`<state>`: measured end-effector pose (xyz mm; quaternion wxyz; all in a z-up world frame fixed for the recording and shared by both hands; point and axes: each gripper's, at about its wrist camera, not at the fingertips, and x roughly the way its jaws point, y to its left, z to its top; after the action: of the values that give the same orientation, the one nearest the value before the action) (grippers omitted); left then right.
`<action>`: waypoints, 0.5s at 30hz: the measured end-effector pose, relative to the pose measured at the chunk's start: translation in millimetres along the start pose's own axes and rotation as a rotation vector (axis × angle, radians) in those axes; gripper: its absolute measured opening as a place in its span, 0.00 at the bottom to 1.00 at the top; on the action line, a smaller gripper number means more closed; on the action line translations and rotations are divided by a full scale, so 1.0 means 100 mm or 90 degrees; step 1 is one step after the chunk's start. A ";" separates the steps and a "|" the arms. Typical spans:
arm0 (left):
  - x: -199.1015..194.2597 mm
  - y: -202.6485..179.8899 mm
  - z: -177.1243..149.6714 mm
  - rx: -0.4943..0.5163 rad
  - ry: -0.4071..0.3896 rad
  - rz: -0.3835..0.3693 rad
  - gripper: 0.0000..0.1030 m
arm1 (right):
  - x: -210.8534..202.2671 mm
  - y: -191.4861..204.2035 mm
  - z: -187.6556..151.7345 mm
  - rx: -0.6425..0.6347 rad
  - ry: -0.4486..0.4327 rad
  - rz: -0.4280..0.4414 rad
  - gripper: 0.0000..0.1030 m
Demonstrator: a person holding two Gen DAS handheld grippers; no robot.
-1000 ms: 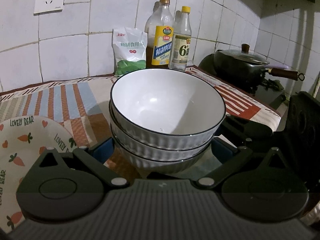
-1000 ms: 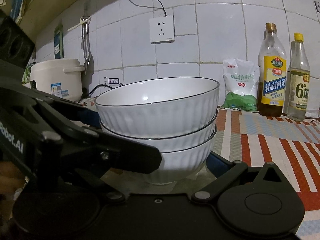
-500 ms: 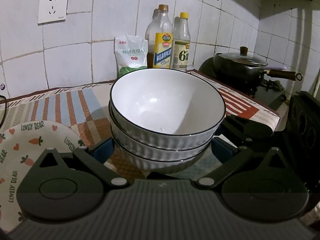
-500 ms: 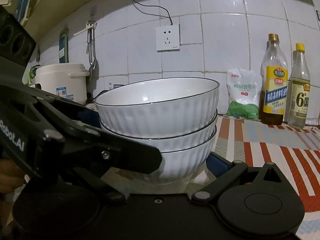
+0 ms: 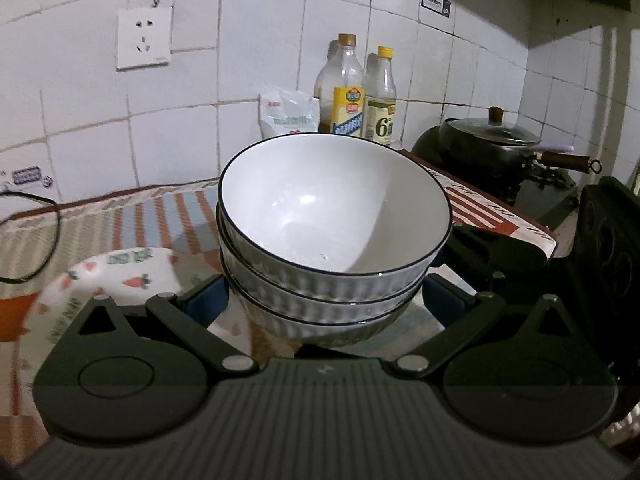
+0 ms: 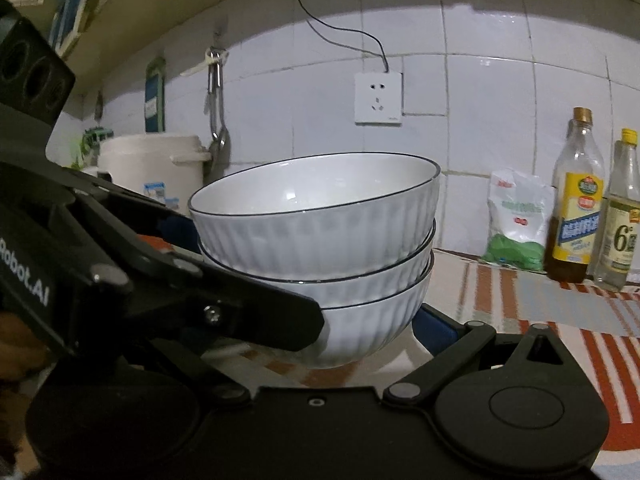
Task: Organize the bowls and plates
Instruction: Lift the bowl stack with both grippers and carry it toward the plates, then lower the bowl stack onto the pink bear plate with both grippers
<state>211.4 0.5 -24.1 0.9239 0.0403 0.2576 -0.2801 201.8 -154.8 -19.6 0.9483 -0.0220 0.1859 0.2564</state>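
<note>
A stack of three white ribbed bowls with dark rims (image 5: 334, 216) sits between both grippers and is held up off the striped cloth. My left gripper (image 5: 320, 300) has its blue-padded fingers on either side of the bottom bowl. My right gripper (image 6: 320, 332) grips the same stack (image 6: 316, 240) from the other side; the left gripper's black body crosses its left finger. A carrot-print plate (image 5: 116, 276) lies on the cloth, left of and below the bowls.
Two bottles (image 5: 362, 96) and a white-green bag (image 5: 286, 116) stand at the tiled wall. A lidded black pan (image 5: 492, 140) sits on the stove at right. A white rice cooker (image 6: 152, 172) stands at left. A wall socket (image 5: 144, 38) hangs above.
The bowl stack has risen with both grippers. The bottles, bag and plate sit lower and farther in view. The grip on the stack is unchanged.
</note>
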 end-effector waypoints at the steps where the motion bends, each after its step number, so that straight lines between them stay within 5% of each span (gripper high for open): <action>1: -0.04 0.01 0.02 0.000 0.002 0.005 1.00 | 0.01 0.04 0.03 0.001 0.001 0.003 0.99; 15: -0.51 0.61 -0.08 -0.023 -0.020 0.057 1.00 | 0.40 0.58 0.29 -0.040 0.011 0.062 0.99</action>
<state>204.5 79.2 -10.2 0.9401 0.0305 0.2457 -0.2343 215.1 -81.6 -4.4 0.9318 -0.0450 0.1870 0.3078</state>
